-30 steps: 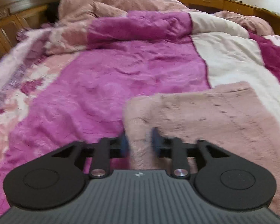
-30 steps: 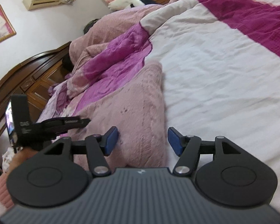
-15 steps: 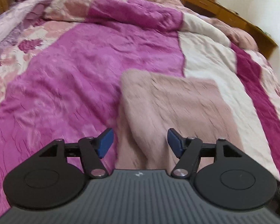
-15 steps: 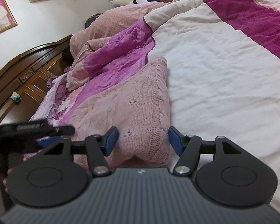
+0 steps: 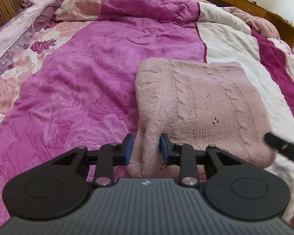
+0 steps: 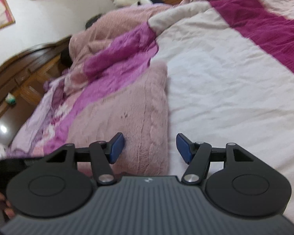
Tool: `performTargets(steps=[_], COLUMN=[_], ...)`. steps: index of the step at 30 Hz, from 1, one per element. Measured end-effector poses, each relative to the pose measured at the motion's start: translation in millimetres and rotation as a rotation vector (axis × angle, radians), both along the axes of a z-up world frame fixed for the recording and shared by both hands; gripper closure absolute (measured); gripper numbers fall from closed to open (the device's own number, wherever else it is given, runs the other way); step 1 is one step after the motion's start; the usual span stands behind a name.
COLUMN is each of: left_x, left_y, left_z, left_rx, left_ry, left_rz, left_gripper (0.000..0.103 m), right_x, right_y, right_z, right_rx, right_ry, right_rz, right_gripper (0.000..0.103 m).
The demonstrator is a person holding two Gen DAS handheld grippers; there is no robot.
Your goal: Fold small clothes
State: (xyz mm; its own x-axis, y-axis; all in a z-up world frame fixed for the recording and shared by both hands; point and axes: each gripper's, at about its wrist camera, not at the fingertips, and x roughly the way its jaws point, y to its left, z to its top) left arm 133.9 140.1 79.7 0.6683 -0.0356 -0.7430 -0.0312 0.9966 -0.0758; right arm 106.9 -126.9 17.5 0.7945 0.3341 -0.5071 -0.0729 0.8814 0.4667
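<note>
The left tongs (image 5: 144, 149) are closing on the pink sweater's (image 5: 201, 105) near corner, pads touching it. The right tongs (image 6: 150, 147) are hovering released over its edge on the bed (image 6: 225, 82)

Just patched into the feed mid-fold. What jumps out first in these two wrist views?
The pink knitted garment dominates, lying folded on the bed across the seam where the magenta floral quilt meets the white one. The left gripper is closing its jaws on the garment's near left corner, a bunch of knit between the blue pads. The right gripper hangs open over the garment's right edge.
</note>
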Motion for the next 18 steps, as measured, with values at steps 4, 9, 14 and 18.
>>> performTargets(steps=[4, 9, 14, 18], left_x=[0, 5, 26, 36], left_y=[-5, 12, 24, 26], left_z=[9, 15, 3, -11], left_rx=[0.012, -0.098, -0.211, -0.284], left_ry=[-0.020, -0.037, 0.015, 0.036], left_rz=[-0.046, 0.014, 0.020, 0.019], left_gripper=[0.057, 0.034, 0.030, 0.025], right_x=[1, 11, 37, 54], right_y=[-2, -15, -20, -18], right_z=[6, 18, 14, -4], right_rx=[0.019, 0.045, 0.088, 0.113], right_ry=[-0.003, -0.019, 0.023, 0.080], right_rz=[0.023, 0.023, 0.069, 0.103], right_gripper=[0.040, 0.039, 0.033, 0.032])
